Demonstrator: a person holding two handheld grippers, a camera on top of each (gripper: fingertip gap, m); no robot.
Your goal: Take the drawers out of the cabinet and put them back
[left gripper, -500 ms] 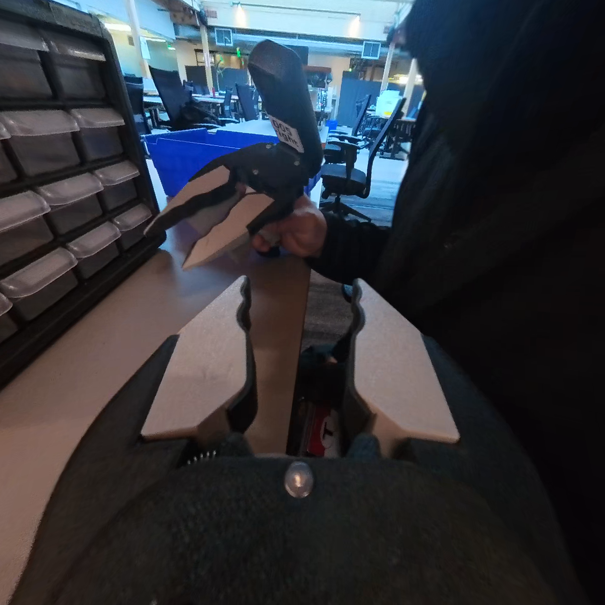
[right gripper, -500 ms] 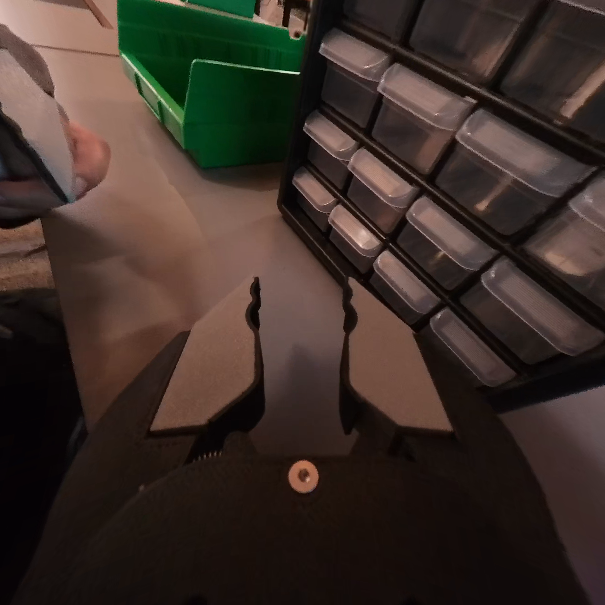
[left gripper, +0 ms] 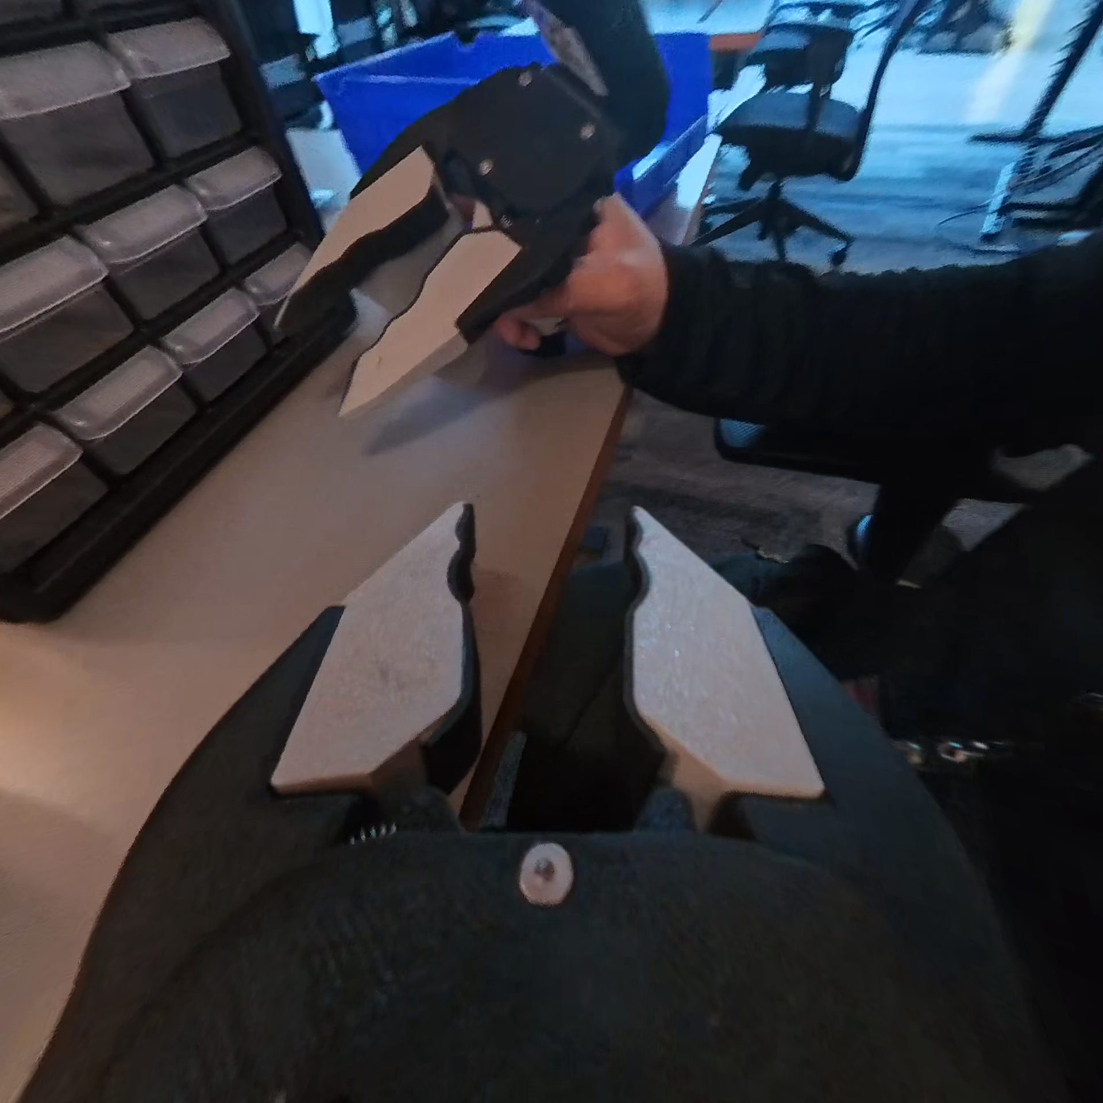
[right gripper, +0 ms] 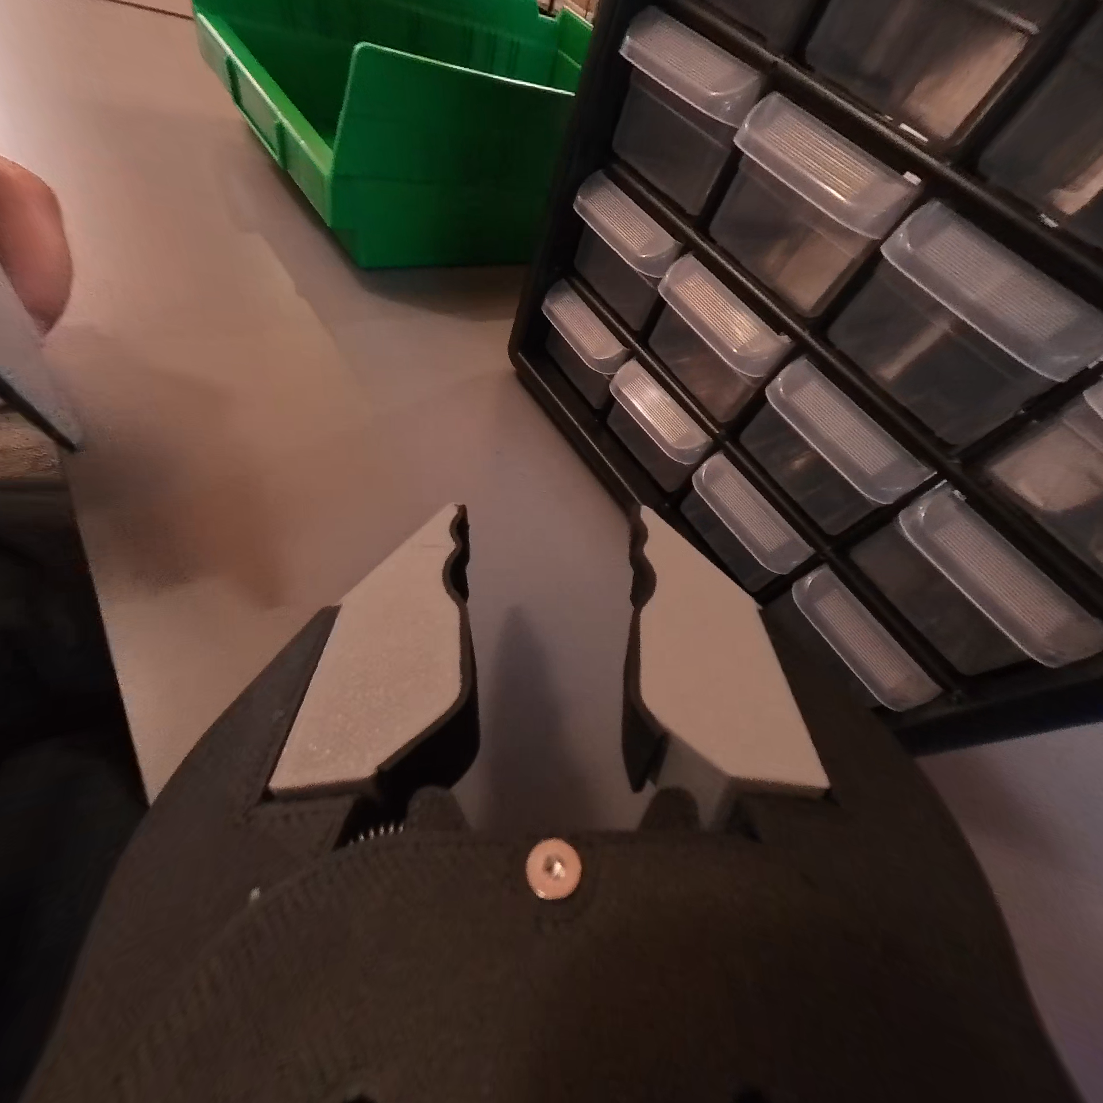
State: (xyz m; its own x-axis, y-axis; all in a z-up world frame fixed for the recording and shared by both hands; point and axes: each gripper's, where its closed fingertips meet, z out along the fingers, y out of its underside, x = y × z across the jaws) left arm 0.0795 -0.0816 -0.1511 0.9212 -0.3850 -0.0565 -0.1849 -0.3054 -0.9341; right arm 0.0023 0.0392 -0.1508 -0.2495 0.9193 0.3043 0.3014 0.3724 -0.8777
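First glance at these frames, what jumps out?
The black cabinet, its grid of clear drawers all seated, fills the right wrist view's right side. The open right gripper hangs empty over the table; a green bin sits behind, left of the cabinet.

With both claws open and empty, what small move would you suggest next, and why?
Probably bring the right claw up and right toward the nearest drawer in the cabinet's bottom rows. Every visible drawer sits fully in, the claw is open above bare table, just short of the cabinet, while the left claw hangs over the table edge, farther away.
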